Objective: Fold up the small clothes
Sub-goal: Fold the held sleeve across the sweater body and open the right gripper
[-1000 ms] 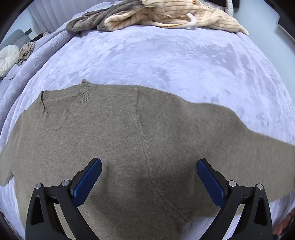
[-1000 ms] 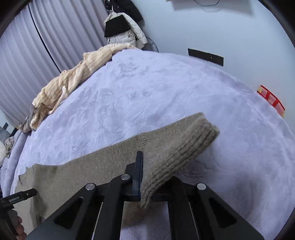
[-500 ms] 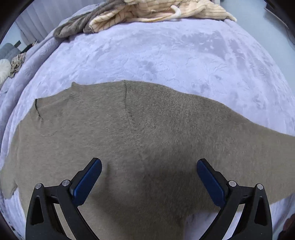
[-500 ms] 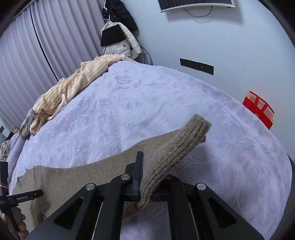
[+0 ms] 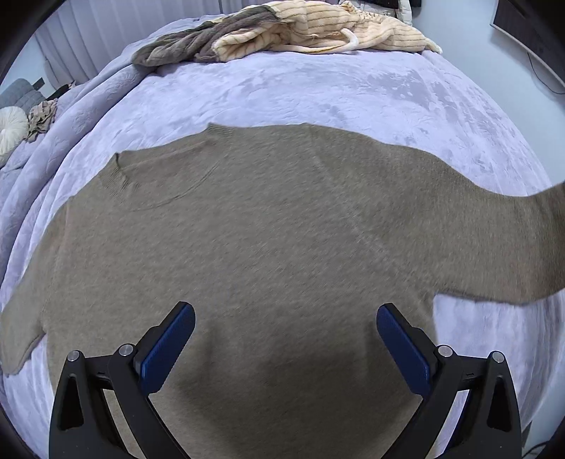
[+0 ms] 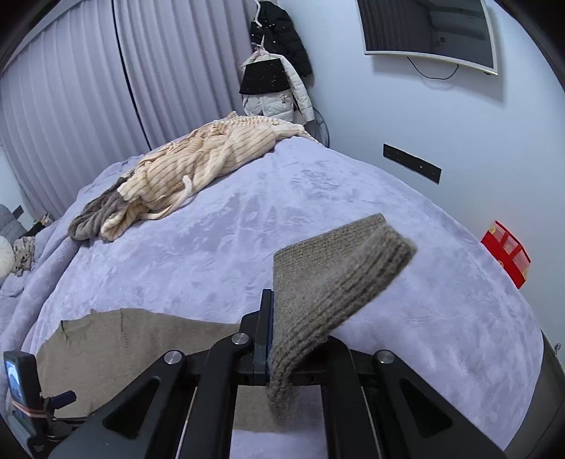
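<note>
A taupe knit sweater (image 5: 254, 240) lies spread flat on the lavender bed cover (image 5: 317, 95), collar at the left. My left gripper (image 5: 285, 328) is open, its blue pads just above the sweater's body, holding nothing. My right gripper (image 6: 270, 317) is shut on the ribbed cuff (image 6: 339, 279) of the sweater's right sleeve and holds it raised above the bed. The sleeve (image 5: 522, 240) rises off the bed at the right edge of the left wrist view. The sweater's body (image 6: 116, 346) shows low on the left in the right wrist view.
A cream striped garment (image 5: 317, 28) and a grey knit piece (image 5: 197, 46) lie heaped at the bed's far end, also in the right wrist view (image 6: 197, 169). A red box (image 6: 508, 254) sits by the wall at the right. Jackets (image 6: 275, 77) hang at the far corner.
My right gripper has lifted the sleeve cuff higher off the bed. My left gripper, still open, has drawn nearer over the sweater's body.
</note>
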A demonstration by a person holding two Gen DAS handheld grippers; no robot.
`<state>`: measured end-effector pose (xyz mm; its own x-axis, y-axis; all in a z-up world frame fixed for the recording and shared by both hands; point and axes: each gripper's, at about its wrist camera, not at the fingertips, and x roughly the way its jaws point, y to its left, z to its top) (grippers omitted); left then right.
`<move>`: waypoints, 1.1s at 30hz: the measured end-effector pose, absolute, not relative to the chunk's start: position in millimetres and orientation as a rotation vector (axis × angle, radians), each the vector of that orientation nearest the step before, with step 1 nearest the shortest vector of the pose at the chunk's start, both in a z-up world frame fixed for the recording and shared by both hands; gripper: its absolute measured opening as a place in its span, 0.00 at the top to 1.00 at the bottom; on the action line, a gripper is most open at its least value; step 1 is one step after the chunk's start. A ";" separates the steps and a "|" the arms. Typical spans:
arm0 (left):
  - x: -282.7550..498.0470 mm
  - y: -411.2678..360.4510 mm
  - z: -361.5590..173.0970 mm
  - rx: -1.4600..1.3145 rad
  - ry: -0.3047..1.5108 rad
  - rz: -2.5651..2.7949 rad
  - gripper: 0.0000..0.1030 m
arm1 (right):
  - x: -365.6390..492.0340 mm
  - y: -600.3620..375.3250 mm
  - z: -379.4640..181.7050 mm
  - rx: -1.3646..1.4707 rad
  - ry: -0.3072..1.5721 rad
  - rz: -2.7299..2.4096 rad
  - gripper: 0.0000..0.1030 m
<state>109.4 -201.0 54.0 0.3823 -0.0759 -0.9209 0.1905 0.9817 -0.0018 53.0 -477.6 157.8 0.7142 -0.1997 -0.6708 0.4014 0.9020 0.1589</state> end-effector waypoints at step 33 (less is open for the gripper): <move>64.9 11.1 20.2 -0.126 1.206 -0.096 0.00 | 134.0 -174.0 169.1 0.112 0.761 -0.055 0.94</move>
